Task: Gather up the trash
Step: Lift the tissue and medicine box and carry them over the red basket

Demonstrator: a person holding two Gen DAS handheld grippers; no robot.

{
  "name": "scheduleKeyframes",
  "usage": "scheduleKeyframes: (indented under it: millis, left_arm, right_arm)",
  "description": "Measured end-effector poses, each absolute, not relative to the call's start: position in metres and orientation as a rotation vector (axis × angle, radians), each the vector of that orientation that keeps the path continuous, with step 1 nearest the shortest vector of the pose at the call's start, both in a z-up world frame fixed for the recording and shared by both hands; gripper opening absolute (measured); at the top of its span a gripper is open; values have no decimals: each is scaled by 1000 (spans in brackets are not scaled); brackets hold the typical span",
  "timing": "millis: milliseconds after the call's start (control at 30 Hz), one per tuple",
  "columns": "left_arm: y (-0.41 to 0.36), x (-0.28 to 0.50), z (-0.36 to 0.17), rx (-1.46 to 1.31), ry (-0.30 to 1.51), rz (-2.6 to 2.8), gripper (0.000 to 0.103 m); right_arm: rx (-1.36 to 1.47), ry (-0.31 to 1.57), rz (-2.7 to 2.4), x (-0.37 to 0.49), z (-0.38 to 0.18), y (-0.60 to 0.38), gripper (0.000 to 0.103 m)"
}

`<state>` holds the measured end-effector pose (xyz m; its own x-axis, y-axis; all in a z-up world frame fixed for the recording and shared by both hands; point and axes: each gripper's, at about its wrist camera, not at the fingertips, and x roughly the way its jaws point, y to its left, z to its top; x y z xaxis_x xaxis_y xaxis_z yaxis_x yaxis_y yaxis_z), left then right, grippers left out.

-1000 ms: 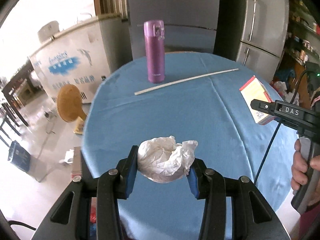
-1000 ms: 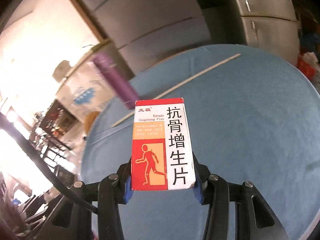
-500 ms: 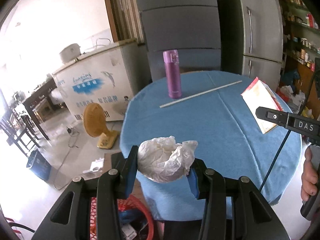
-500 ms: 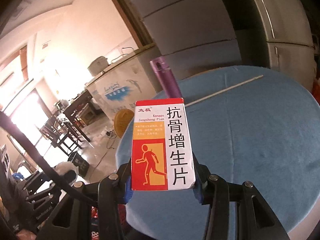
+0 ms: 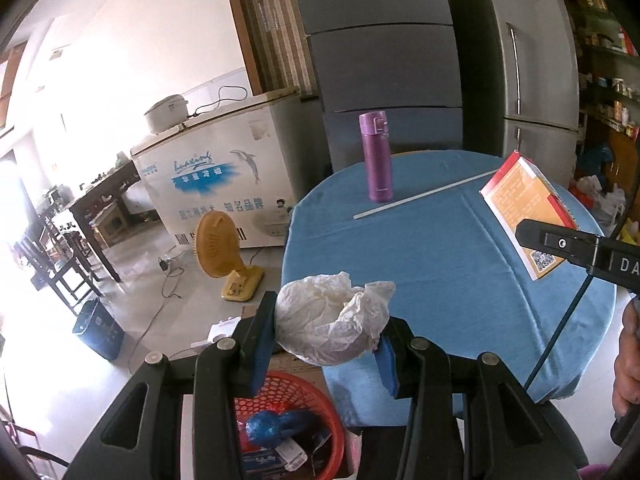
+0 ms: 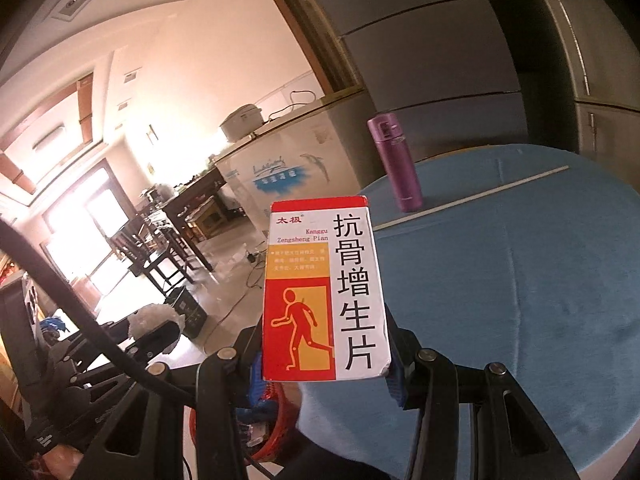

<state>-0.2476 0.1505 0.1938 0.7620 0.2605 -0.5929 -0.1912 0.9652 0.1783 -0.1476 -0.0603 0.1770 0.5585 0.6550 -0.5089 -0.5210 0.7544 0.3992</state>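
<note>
My left gripper (image 5: pixel 326 346) is shut on a crumpled white tissue (image 5: pixel 332 322), held in the air past the near edge of the round blue table (image 5: pixel 448 256). Below it on the floor stands a red mesh bin (image 5: pixel 320 404) with trash inside. My right gripper (image 6: pixel 324 356) is shut on a red, orange and white medicine box (image 6: pixel 324 288), held upright above the table's left edge. That box (image 5: pixel 524 208) also shows at the right of the left wrist view. The red bin (image 6: pixel 268 396) peeks out under the box in the right wrist view.
A purple flask (image 5: pixel 376 156) and a long white stick (image 5: pixel 424 196) lie at the far side of the table. Grey fridges (image 5: pixel 384 60) stand behind. A white chest freezer (image 5: pixel 224 184), a yellow fan (image 5: pixel 220 248) and dark chairs (image 5: pixel 60 256) fill the left floor. A hand (image 5: pixel 628 360) shows at right.
Both grippers pulled back from the table and rose, still holding the tissue and the box. The table shrank in view, and the red bin and floor came into sight below.
</note>
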Motion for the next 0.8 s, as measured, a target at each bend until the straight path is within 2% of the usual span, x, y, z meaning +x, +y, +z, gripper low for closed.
scheduleKeyframes:
  millis: [800]
  left_arm:
    - [181, -264, 180, 84, 689, 316, 46]
  right_arm:
    - [155, 708, 795, -166, 176, -15, 49]
